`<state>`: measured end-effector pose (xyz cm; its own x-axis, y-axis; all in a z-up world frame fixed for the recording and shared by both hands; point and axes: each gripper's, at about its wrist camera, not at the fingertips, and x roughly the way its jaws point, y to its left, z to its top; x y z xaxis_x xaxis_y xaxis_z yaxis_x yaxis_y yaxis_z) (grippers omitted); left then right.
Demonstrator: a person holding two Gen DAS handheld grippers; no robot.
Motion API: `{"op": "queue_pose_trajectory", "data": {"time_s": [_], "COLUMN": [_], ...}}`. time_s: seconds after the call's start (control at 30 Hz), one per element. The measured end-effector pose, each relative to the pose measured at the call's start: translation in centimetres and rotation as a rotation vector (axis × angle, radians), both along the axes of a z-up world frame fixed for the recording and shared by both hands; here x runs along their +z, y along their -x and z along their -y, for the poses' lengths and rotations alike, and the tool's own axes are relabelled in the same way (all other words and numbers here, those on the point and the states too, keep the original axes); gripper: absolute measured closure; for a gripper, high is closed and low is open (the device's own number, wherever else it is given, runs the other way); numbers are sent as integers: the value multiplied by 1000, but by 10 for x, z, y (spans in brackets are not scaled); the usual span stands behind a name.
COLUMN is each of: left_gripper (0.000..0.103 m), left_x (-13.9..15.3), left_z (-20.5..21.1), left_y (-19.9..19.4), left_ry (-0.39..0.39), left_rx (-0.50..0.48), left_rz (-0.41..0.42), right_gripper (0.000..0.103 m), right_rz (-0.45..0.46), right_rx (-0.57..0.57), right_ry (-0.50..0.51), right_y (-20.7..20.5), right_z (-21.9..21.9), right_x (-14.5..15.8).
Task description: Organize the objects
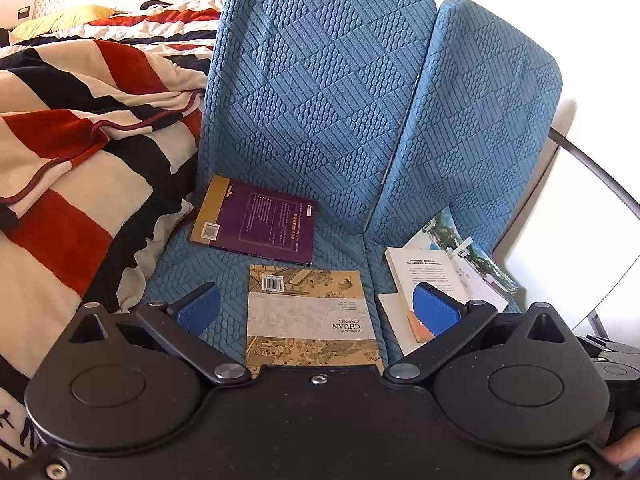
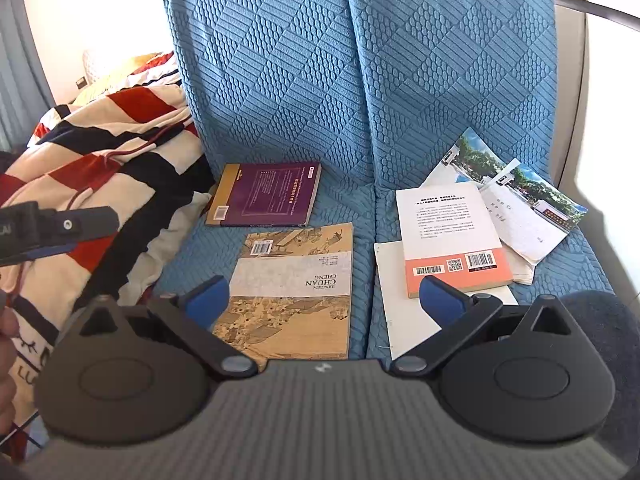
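the right gripper's body (image 2: 316, 420) is hiding the tan painted book's (image 2: 292, 292) near corner; small print on the white-and-orange book (image 2: 452, 236) is staying unreadable.

Two books (image 2: 280, 236) on left seat (image 2: 340, 208); right seat holds a stack (image 2: 460, 240), maybe four; blanket (image 2: 100, 152) far left.

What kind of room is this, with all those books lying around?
Probably a bedroom or living area at home: a blue quilted sofa strewn with books, and beside it a striped blanket with what looks like a bed behind.
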<state>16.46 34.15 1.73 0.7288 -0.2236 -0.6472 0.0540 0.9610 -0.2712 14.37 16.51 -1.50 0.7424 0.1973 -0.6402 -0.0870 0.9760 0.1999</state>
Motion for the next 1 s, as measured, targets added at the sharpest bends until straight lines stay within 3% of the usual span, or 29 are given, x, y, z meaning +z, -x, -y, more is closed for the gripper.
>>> {"op": "queue_pose_trajectory", "data": {"time_s": [0.5,0.7,1.0], "left_gripper": [1,1,1], "left_x": [-38,-66,-95], "left_z": [-3,-3,7], "left_y": [-24,-42,-58], "left_ry": [3,28,-26], "left_rx": [9,26,32], "left_rz": [11,8,58], "right_gripper": [0,0,0], "right_rz": [-12,-3,50], "right_rx": [11,20,32], "right_ry": [-13,-44,-37], "right_y": [-22,-36,-61], "right_z": [-9,-8,-13], "right_x": [-22,-44,-67]}}
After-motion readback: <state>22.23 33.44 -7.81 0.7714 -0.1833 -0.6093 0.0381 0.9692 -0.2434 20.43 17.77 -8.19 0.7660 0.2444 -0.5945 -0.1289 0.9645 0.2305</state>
